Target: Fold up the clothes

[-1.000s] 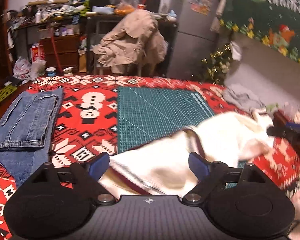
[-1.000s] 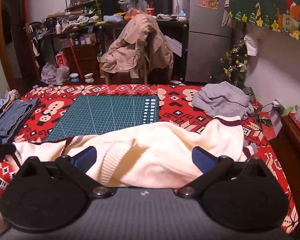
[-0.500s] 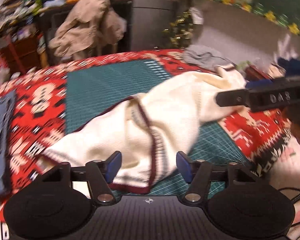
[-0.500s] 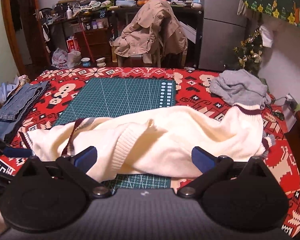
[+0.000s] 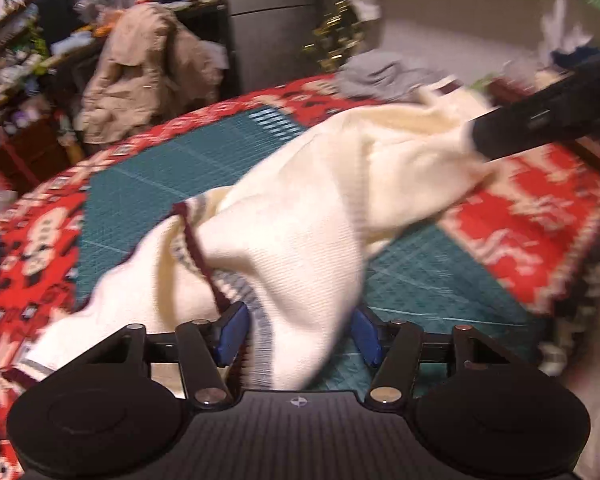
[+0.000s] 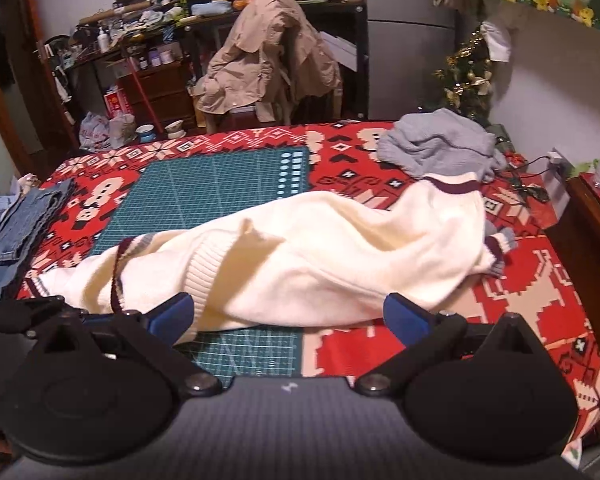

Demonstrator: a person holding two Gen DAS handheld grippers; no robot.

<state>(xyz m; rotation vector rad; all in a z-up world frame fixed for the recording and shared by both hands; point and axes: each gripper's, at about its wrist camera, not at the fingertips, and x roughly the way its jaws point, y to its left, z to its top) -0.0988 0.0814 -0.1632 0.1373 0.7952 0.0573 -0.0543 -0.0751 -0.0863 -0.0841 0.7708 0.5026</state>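
A cream knit sweater with maroon trim lies crumpled across the green cutting mat and the red patterned cloth. In the left wrist view my left gripper is low over the sweater's near end. Its jaws are closing, with a bunch of striped hem and cream fabric between the blue pads; a thin gap still shows at the left pad. My right gripper stands wide open at the sweater's front edge and holds nothing. It appears as a black bar in the left wrist view.
A grey garment lies heaped at the far right of the cloth. Folded jeans sit at the left edge. A chair draped with a beige jacket stands beyond the table. Dark wooden furniture borders the right side.
My left gripper swung right and dropped onto the sweater's near end, and its jaws narrowed around the fabric. The right gripper stayed open and nearly still.
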